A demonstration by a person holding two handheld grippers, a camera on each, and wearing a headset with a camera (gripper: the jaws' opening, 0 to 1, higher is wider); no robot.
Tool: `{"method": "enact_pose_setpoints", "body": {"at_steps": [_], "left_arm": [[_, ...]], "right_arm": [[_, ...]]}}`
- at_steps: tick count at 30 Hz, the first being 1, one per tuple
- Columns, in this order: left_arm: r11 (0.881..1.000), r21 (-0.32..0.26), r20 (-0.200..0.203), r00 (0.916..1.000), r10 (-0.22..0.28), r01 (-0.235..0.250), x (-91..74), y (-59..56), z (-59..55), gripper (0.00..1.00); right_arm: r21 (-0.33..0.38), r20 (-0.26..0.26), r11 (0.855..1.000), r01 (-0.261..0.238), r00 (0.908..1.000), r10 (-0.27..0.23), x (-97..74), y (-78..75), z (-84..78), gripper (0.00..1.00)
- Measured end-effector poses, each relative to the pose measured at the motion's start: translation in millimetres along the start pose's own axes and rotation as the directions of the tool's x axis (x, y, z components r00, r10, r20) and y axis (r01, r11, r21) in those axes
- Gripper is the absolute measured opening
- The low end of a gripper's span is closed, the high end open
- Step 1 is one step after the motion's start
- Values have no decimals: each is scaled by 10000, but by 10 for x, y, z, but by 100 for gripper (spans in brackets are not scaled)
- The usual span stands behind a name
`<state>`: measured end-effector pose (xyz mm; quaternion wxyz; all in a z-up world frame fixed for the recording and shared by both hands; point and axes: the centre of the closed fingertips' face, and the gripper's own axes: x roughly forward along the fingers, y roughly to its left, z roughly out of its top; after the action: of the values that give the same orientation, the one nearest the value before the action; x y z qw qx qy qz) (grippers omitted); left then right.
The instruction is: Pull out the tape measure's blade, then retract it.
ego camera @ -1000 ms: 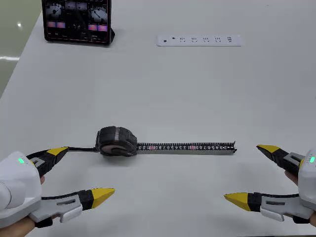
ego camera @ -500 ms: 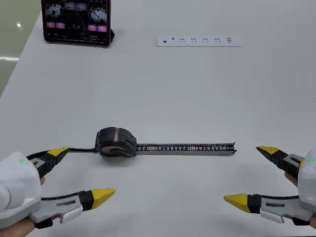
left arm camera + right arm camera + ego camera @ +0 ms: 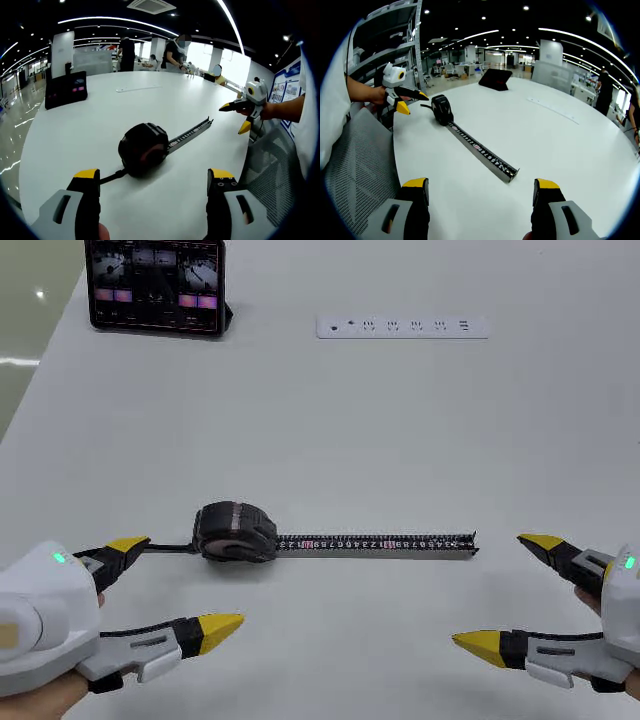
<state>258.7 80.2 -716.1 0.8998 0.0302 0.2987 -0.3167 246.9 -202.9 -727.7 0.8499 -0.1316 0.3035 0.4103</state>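
A black tape measure (image 3: 236,531) lies on the white table (image 3: 400,430), its blade (image 3: 375,541) drawn out flat to the right, with a black strap at its left. In the left gripper view the case (image 3: 143,148) lies just ahead between the jaws, and the blade (image 3: 189,133) runs away to the right. My left gripper (image 3: 180,585) is open, low and left of the case, touching nothing. My right gripper (image 3: 500,590) is open too, just right of the blade's end hook (image 3: 511,174). The case (image 3: 441,109) is far up the blade (image 3: 479,148) in the right gripper view.
A black tablet (image 3: 157,282) with a lit screen stands at the far left of the table. A white power strip (image 3: 403,326) lies at the far middle. People stand in the room beyond the table's far edge.
My left gripper has shifted slightly right, toward the case. The tape measure, blade and right gripper stay as they were; the camera tipped a little.
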Motion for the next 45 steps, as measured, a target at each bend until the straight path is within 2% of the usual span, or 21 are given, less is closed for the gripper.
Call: {"method": "enact_pose_setpoints", "body": {"at_steps": [9,24,36,45], "left_arm": [[9999,-102,-17,9999,129,-129,118,-2,32,85],[9995,-302,21,10000,78,-78,324,-55,58,84],[9979,-617,72,9997,214,-209,422,-43,66,83],[9973,-708,36,9998,214,-211,477,-84,64,82]], "right_arm": [[27,-19,10000,-11,10000,12,15,-26,-5,85],[74,-39,10000,-44,10000,44,39,-56,-16,85],[38,-9,10000,-49,10000,49,64,-93,13,84],[-31,-65,10000,-92,9999,92,91,-100,-6,83]]}}
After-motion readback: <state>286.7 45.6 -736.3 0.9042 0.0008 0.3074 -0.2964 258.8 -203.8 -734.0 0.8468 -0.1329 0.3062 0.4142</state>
